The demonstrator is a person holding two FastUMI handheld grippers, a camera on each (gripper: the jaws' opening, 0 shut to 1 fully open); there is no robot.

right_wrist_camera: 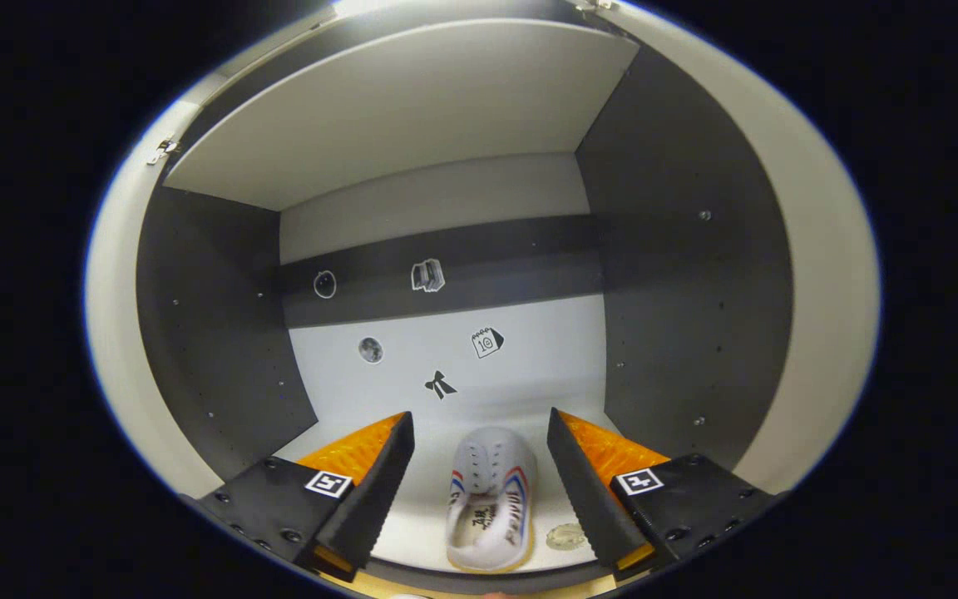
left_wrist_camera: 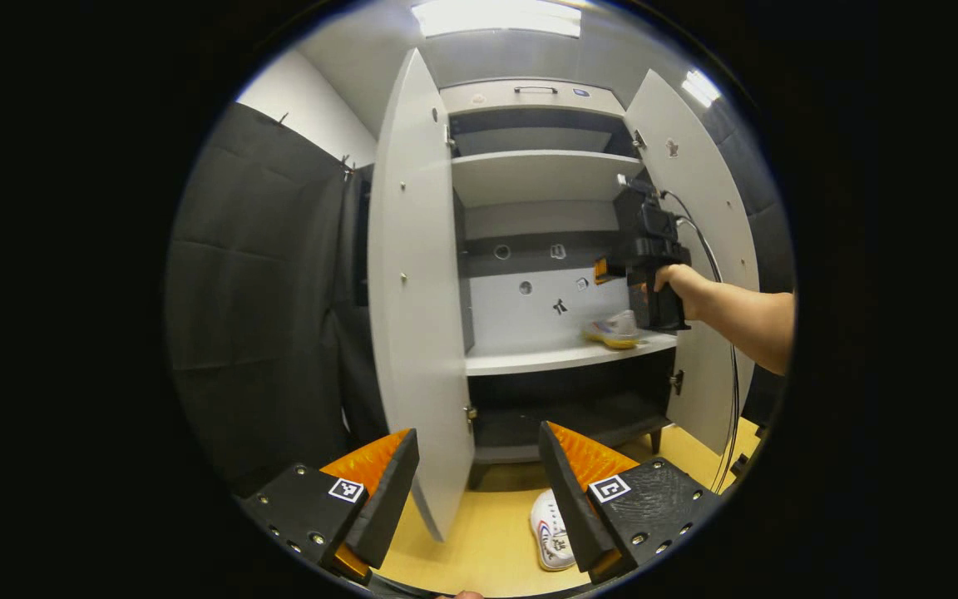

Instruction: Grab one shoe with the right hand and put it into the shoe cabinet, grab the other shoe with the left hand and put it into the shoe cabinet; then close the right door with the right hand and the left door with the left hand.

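In the left gripper view we see our left gripper [left_wrist_camera: 479,478] with its fingers spread wide and nothing between them, held low above the yellow floor [left_wrist_camera: 496,532]. Just beside its right finger, a white shoe [left_wrist_camera: 551,530] lies on that floor in front of the shoe cabinet [left_wrist_camera: 541,179]. Both doors stand open: the left door [left_wrist_camera: 417,291] swings toward us, the right door [left_wrist_camera: 699,249] leans away on the far side. Farther off, a hand [left_wrist_camera: 683,287] holds our right gripper [left_wrist_camera: 649,249] up at the middle shelf [left_wrist_camera: 545,358], where the other shoe [left_wrist_camera: 616,330] rests near the right end.

In the right gripper view, our right gripper [right_wrist_camera: 479,474] is also spread apart, pinching nothing. That shoe [right_wrist_camera: 490,499] sits on the shelf [right_wrist_camera: 421,532] between the two fingers, apart from both, its toe pointing to the back wall [right_wrist_camera: 529,366], which bears small stickers [right_wrist_camera: 441,384].
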